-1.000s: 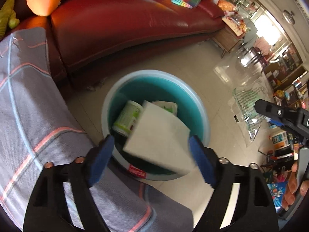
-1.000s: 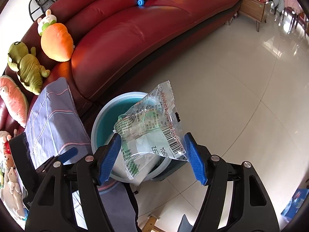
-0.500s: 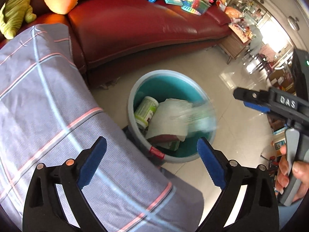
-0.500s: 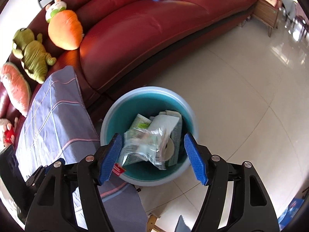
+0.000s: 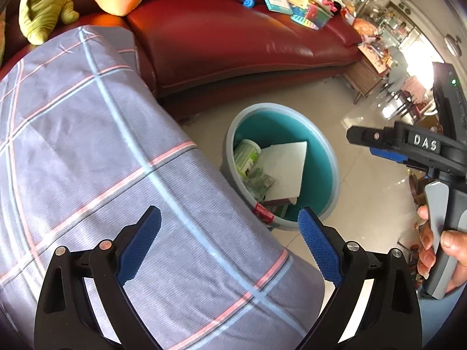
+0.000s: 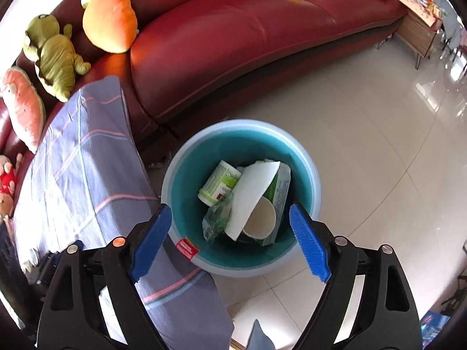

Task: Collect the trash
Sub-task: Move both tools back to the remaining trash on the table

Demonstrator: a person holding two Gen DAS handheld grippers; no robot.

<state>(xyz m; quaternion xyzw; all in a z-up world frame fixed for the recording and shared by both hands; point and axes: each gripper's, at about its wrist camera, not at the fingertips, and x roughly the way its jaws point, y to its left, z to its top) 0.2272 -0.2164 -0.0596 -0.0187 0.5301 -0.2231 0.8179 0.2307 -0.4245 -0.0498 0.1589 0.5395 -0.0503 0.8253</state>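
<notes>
The trash — a white paper sheet (image 6: 251,195), a green-labelled canister (image 6: 220,182), a crumpled clear wrapper (image 6: 217,218), a paper cup (image 6: 261,218) and a green carton (image 6: 280,192) — is seen lying inside the teal bin (image 6: 313,180), which stands on the tiled floor (image 6: 379,160) just beside the plaid-covered surface (image 6: 87,175) and in front of the red leather sofa (image 6: 248,35). The right gripper (image 6: 230,240) is held above the bin's near rim, its jaws having just been opening, spread wide with nothing between them. The left gripper (image 5: 229,246) is held over the plaid cloth, jaws likewise released and empty, having just been opening, and plush toys (image 6: 55,52) are seen at the sofa's end.
</notes>
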